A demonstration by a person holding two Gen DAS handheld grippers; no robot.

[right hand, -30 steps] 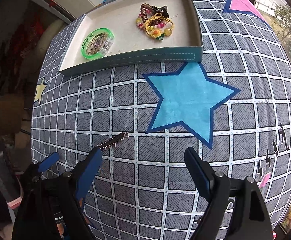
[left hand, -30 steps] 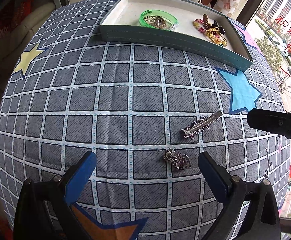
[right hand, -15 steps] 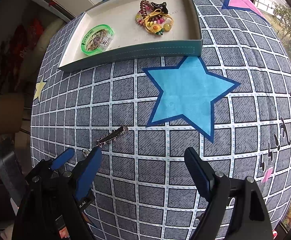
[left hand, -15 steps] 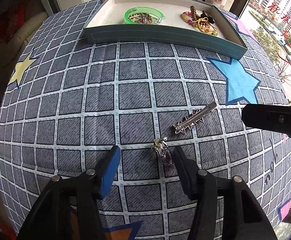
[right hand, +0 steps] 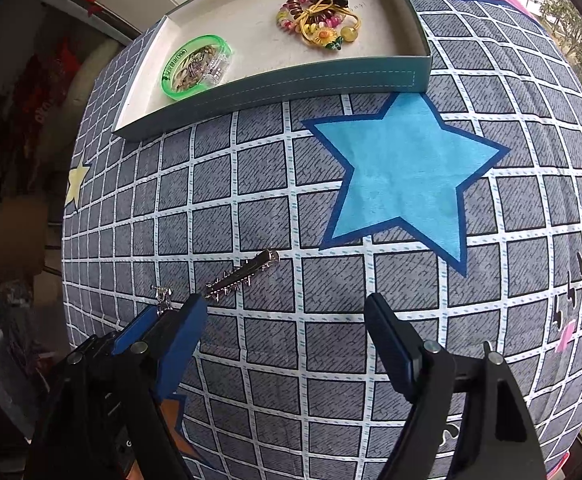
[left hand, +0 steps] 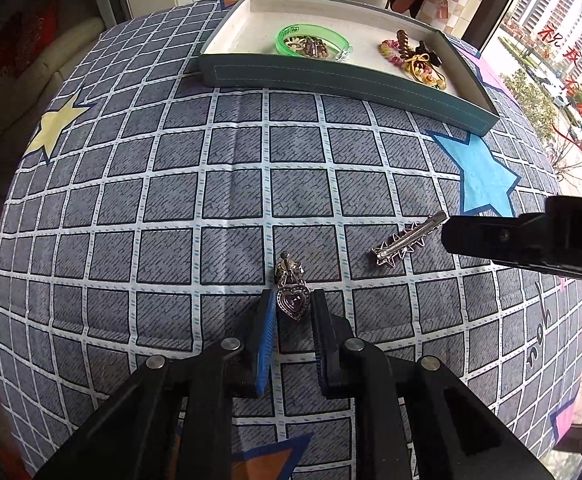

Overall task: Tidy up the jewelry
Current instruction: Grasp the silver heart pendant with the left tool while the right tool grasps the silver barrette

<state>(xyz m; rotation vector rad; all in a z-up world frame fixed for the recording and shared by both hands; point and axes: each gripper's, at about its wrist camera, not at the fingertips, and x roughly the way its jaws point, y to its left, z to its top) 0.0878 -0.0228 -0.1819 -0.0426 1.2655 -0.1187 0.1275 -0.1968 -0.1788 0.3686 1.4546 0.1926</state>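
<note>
While right claw (right hand: 287, 312) gapes, left claw (left hand: 293, 306) pinches heart pendant (left hand: 293, 303).

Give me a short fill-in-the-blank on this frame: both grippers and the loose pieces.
1. The left gripper is closed on the ____-shaped pendant.
2. The right gripper has its jaws ____.
3. The silver hair clip lies on the ____, outside the tray.

Missing words: heart; open; tablecloth

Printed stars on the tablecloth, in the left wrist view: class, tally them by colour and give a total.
Yellow star: 1
Blue star: 1
Orange star: 1, partly hidden by the left gripper
Pink star: 1, only its edge showing behind the tray
Total: 4
</note>
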